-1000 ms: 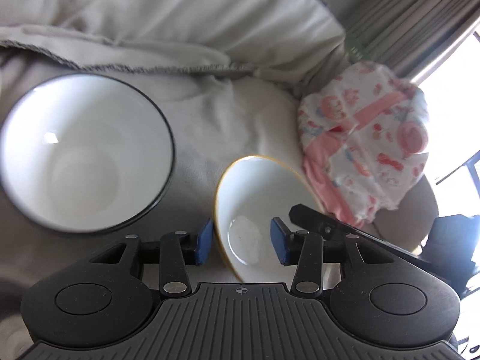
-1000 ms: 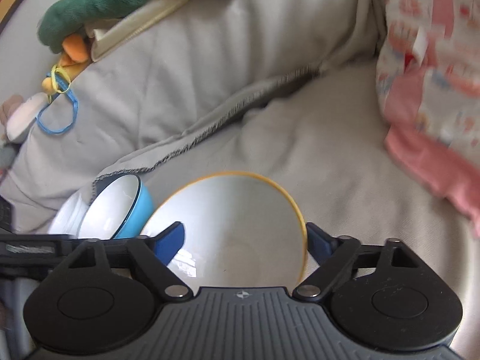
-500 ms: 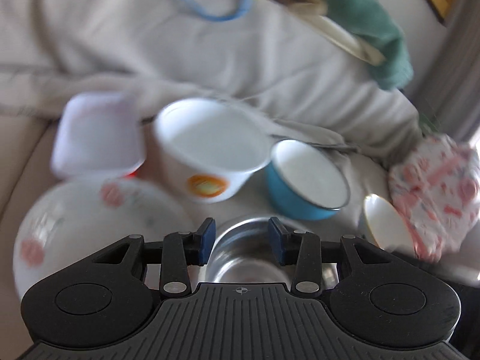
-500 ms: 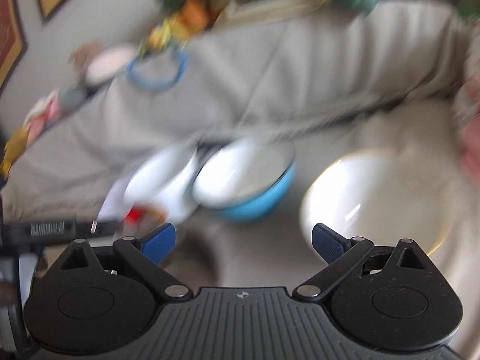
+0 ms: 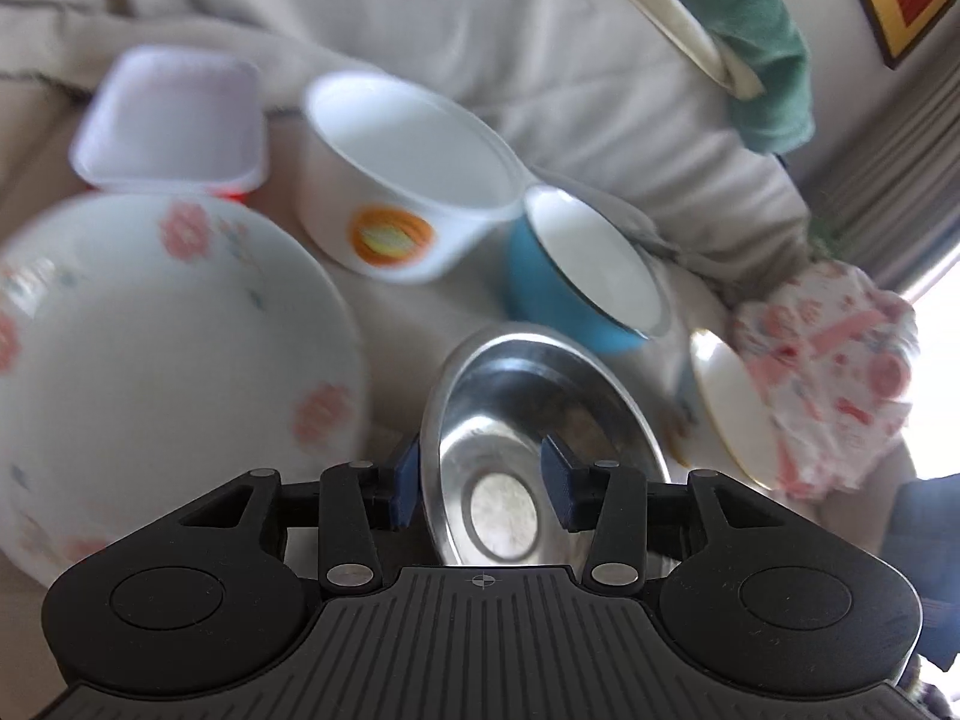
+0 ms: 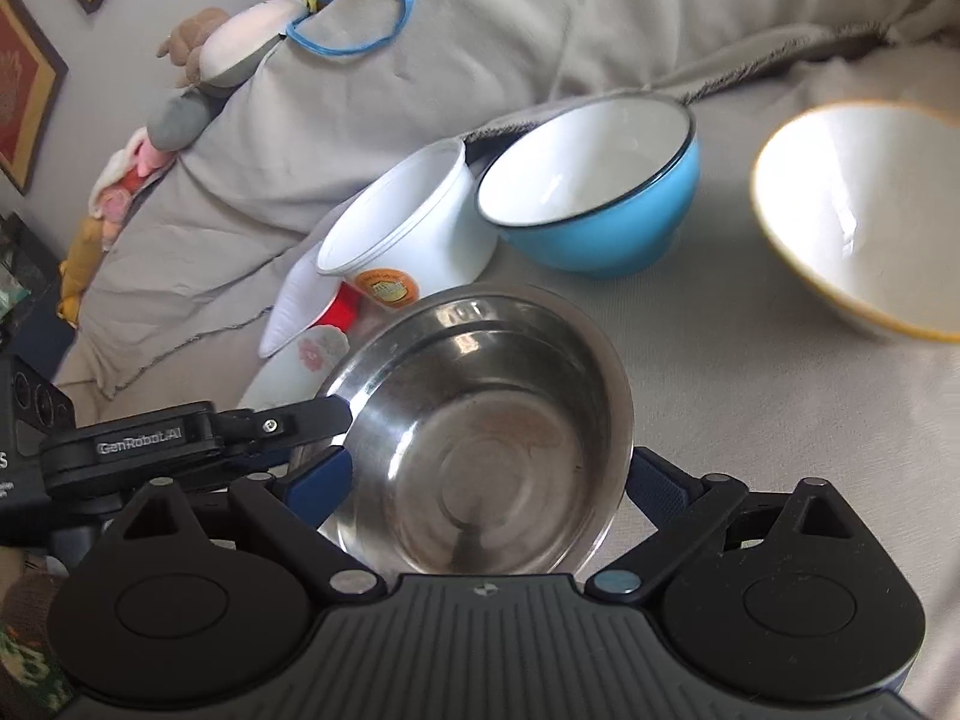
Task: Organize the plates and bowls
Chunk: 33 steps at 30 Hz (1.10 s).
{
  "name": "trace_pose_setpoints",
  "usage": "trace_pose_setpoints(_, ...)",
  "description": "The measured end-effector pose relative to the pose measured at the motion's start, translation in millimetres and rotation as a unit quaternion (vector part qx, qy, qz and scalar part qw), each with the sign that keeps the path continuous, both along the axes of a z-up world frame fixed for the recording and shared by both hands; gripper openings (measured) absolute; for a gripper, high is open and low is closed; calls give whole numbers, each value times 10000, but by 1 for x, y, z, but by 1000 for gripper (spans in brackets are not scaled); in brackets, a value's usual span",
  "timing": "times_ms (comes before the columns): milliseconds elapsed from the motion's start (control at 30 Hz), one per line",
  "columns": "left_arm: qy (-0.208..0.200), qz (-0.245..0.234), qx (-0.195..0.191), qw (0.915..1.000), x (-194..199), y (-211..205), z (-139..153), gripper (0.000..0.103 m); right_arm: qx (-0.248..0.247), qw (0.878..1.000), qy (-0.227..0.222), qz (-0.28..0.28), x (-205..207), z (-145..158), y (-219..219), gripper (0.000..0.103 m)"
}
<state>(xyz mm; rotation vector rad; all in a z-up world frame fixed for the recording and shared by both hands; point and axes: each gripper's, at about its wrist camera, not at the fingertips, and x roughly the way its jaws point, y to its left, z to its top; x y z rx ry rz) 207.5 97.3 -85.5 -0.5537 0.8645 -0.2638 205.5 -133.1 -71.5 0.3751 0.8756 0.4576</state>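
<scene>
You had everything spread on a sofa draped in a grey cover (image 6: pixel 690 420), and the biggest piece, the floral plate (image 5: pixel 150 360), lay at the left of your left view. Behind it sat the white tub (image 5: pixel 414 174) and the blue bowl (image 6: pixel 594 192), touching each other, with the yellow-rimmed bowl (image 6: pixel 858 216) well apart to the right. The steel bowl (image 6: pixel 480 438) was the piece in hand, sitting near the front between both tools.

Your left claw (image 5: pixel 480 480) straddled that bowl's near-left rim, one pad outside and one inside; its jaws were opening and not pressing the metal. Your right claw (image 6: pixel 486 480) stood released and wide, a pad on either side of the bowl, gripping nothing.

To do this step well, I'd judge you should have settled on one tool. The rim pinch looked the surer hold: seat the pads deep on the lip before clenching, since polished steel would likely slip, and draw the other claw clear first.
</scene>
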Motion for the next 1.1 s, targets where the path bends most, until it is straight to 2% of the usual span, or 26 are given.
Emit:
trace_pose_setpoints(67, 127, -233, -130, 9996, 0, -10, -4, 47, -222, 9996, 2, -166, -4, 1, -9, 98)
trace_pose_setpoints(200, 172, -532, -130, 9983, 1, -28, -9, 46, -456, 9981, 59, -417, -9, -5, -26, 98)
trace_pose_setpoints(300, -23, -535, -154, 9984, -2, -19, 6, 45, -798, 9952, -157, -547, -11, 3, -25, 98)
trace_pose_setpoints(367, -306, -297, -77, 9991, -9, 2, 22, 45, -1192, 9895, -617, -545, -13, 18, -17, 98)
trace_pose_setpoints(433, -527, 160, 130, 9984, -16, 28, 38, 45, -1430, 9833, -1025, -466, -12, 33, -6, 98)
trace_pose_setpoints(533, -559, 1109, 751, 9894, -25, 71, 48, 45, -1234, 9849, -1203, -146, 1, 50, 13, 98)
trace_pose_setpoints(600, -391, 1699, 1001, 9796, -33, 97, 44, 45, -915, 9894, -1100, 244, 17, 56, 35, 98)
trace_pose_setpoints(667, -226, 2063, 877, 9743, -40, 122, 35, 45, -681, 9917, -873, 660, 34, 56, 63, 98)
trace_pose_setpoints(800, 8, 2425, 761, 9672, -48, 152, 17, 45, -761, 9893, -586, 1098, 62, 39, 121, 98)
trace_pose_setpoints(967, 199, 2407, 501, 9691, -50, 166, -8, 45, -887, 9880, -49, 1262, 87, 6, 168, 87)
trace_pose_setpoints(1100, 346, 2219, -168, 9743, -46, 170, -25, 44, -705, 9858, 356, 1484, 94, -11, 180, 78)
